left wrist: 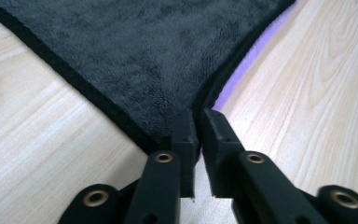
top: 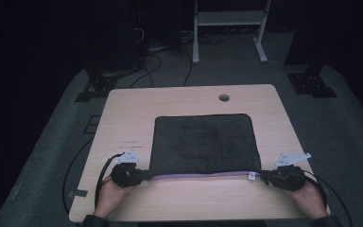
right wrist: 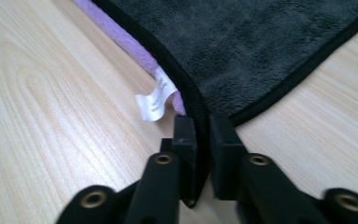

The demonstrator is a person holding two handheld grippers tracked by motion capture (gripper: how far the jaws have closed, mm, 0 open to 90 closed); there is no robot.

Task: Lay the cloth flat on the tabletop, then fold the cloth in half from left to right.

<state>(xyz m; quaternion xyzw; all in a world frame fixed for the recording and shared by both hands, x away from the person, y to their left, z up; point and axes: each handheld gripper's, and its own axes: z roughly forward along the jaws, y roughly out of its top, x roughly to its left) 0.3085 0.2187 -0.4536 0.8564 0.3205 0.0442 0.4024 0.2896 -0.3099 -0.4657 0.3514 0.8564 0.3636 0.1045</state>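
Tabletop (top: 123, 109): light wood, round hole (top: 224, 98) near far edge. Dark grey towel (top: 203, 142) lies flat at middle, near edge close to near edge of tabletop; purple underside (top: 203, 175) shows along that edge. White label (right wrist: 154, 100) at near right corner of towel. Left gripper (top: 144, 176) at near left corner of towel: jaws slightly parted, corner hem between them, grip loosened. Right gripper (top: 264, 177) at near right corner: jaws slightly parted, black hem between them, grip loosened.

Bare tabletop (top: 123, 113) around towel (top: 203, 142)
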